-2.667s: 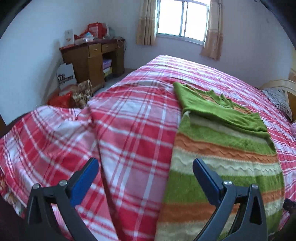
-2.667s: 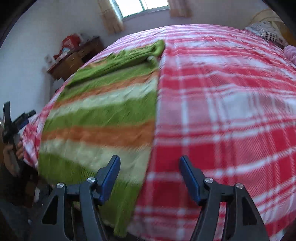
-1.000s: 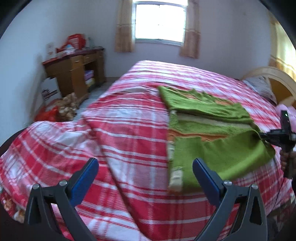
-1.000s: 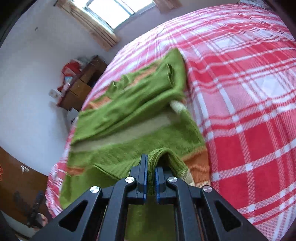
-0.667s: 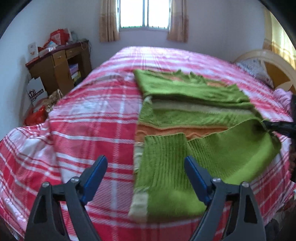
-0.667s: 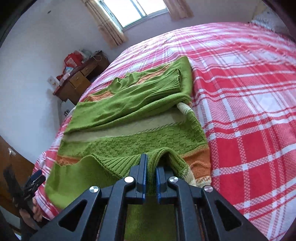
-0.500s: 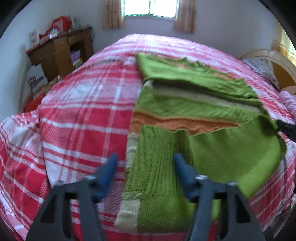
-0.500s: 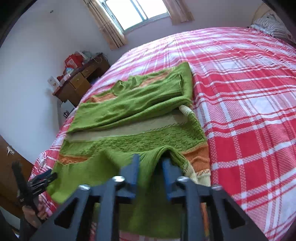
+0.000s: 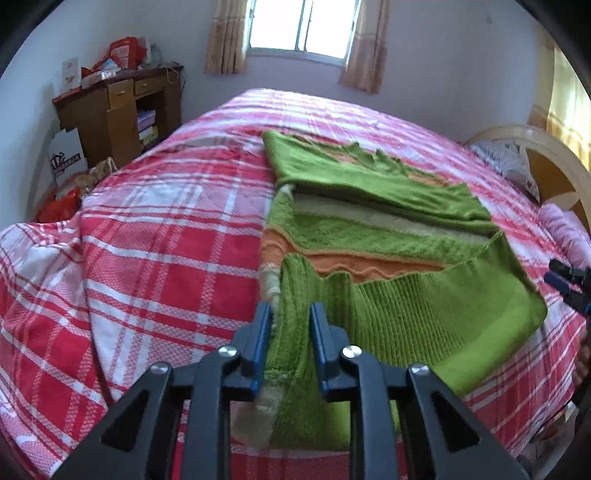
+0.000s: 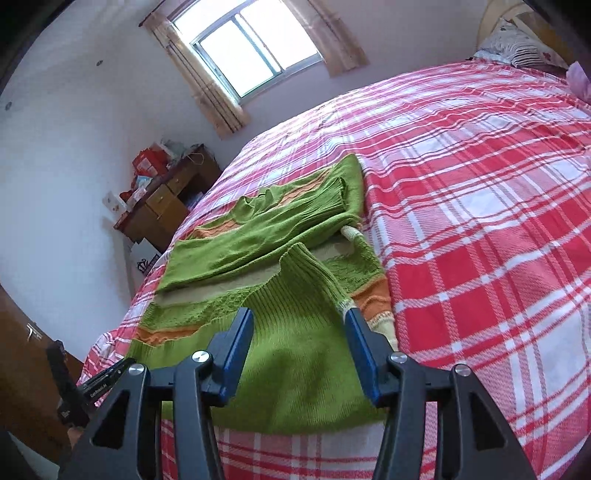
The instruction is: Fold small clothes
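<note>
We see one green striped sweater [image 9: 373, 236] lying on the red plaid bed [image 9: 166, 240], near the edge closest to us, with its bottom hem turned up over the orange stripe. Its long axis runs from that near edge toward the window [image 9: 303, 29], collar end farthest from us. The sleeves are folded across the chest.

To the sweater's left the bedspread is bare out to the bed's side, where it drops toward a wooden desk [image 9: 118, 110] against the wall. To its right, in the right wrist view, bare plaid [image 10: 480, 221] stretches toward the pillow [image 10: 521, 44] at the headboard.

Our left gripper [image 9: 290, 332] has its two blue pads close together with the left corner of the turned-up hem between them; the knit fills the gap, though we cannot tell whether the pads press it fully. Our right gripper [image 10: 299, 343] hovers over the hem's right corner with its pads spread apart, the cloth lying flat beneath and touching neither pad.

We count one garment, two grippers, one desk, one window with two curtains.
</note>
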The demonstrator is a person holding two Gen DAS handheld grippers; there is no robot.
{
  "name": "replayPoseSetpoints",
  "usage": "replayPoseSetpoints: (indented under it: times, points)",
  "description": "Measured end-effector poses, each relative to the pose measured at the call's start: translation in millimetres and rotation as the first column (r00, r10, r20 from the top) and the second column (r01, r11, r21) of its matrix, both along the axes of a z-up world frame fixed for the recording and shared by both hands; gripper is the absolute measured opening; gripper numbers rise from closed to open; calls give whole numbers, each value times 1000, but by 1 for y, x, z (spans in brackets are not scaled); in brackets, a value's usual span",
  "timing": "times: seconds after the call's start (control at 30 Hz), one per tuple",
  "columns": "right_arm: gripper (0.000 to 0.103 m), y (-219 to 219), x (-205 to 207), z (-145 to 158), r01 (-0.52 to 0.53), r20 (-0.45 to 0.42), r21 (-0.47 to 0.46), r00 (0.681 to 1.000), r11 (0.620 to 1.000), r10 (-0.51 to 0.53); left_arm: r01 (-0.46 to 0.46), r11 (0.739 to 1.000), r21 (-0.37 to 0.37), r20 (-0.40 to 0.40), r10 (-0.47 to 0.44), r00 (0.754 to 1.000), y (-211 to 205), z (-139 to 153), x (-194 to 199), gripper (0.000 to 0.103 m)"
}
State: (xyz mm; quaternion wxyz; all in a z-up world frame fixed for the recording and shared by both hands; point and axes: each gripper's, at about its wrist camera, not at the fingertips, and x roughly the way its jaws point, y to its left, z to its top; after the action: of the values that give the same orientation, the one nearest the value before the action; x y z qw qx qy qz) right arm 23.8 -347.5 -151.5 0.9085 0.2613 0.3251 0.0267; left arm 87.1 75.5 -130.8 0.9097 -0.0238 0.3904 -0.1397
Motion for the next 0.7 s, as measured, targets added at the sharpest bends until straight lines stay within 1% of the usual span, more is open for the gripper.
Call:
replayPoseSetpoints:
  times: [0.07, 0.1, 0.17, 0.23, 0.33, 0.37, 0.4, 0.43, 0.5, 0.63, 0.67, 0.7]
  points:
    - [53, -1, -3, -1, 4, -3, 7, 1000, 1000, -3, 7, 1000, -7, 23, -6, 1000, 2, 5, -3, 34]
    - [53, -1, -4, -1, 5, -3, 11, 1000, 1000, -5, 10, 1000, -18, 38, -9, 999, 4, 8, -4, 36]
    - [53, -2, -6, -3, 7, -6, 19, 1000, 1000, -7, 19, 999, -33, 59, -17, 998, 4, 13, -2, 48]
    - [53, -3, -8, -4, 7, -8, 27, 1000, 1000, -7, 31, 999, -27, 67, -29, 997, 1, 13, 2, 51]
    - [53, -2, -9, -4, 7, -4, 26, 1000, 1000, -7, 52, 998, -23, 54, -50, 997, -5, 8, 11, 51]
    - [53, -2, -10, -4, 7, -3, 27, 1000, 1000, -7, 57, 998, -15, 37, -57, 998, -8, 4, 14, 50]
    - [53, -1, -10, -4, 7, -4, 28, 1000, 1000, -7, 58, 998, -1, 16, -58, 998, -11, -1, 16, 47]
    - [53, -1, -9, -4, 5, -4, 30, 1000, 1000, -5, 55, 998, 8, -2, -55, 998, -13, -6, 17, 42]
    - [53, -1, -9, -4, 3, -4, 26, 1000, 1000, -3, 54, 998, 14, -26, -54, 998, -13, -13, 16, 41]
    - [53, 2, -7, -4, 1, -8, 13, 1000, 1000, -1, 51, 998, 24, -15, -51, 999, -14, -15, 9, 41]
    - [53, 2, -7, -4, 0, -9, 12, 1000, 1000, 0, 49, 998, 28, -13, -48, 999, -14, -15, 9, 39]
    - [53, 3, -7, -4, 0, -8, 9, 1000, 1000, 0, 45, 998, 33, -11, -45, 999, -14, -16, 9, 34]
